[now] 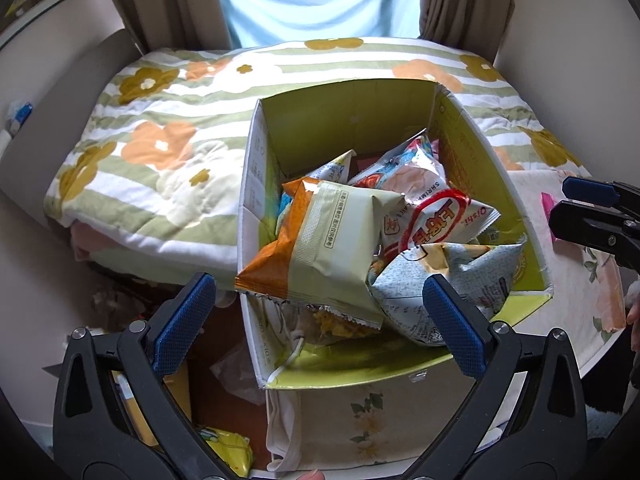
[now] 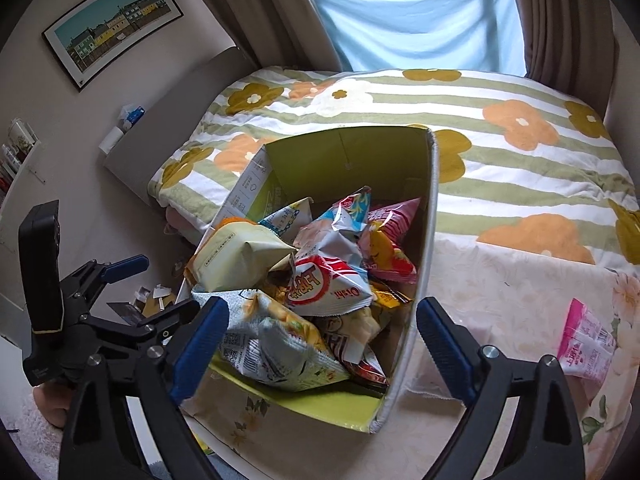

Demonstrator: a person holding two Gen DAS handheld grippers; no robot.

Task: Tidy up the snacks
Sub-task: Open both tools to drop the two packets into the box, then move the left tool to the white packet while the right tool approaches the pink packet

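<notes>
A green-lined cardboard box stands on a floral tablecloth and is full of snack bags; it also shows in the right wrist view. On top lie an orange and cream bag, a red and white Oishi bag and a pale blue bag. My left gripper is open and empty, just above the box's near end. My right gripper is open and empty over the box's near right corner. A pink snack pack lies on the cloth, right of the box.
A bed with a striped flower quilt lies behind the box. The floor at left holds clutter and a yellow pack. My right gripper shows at the right edge of the left wrist view. The tablecloth stretches right of the box.
</notes>
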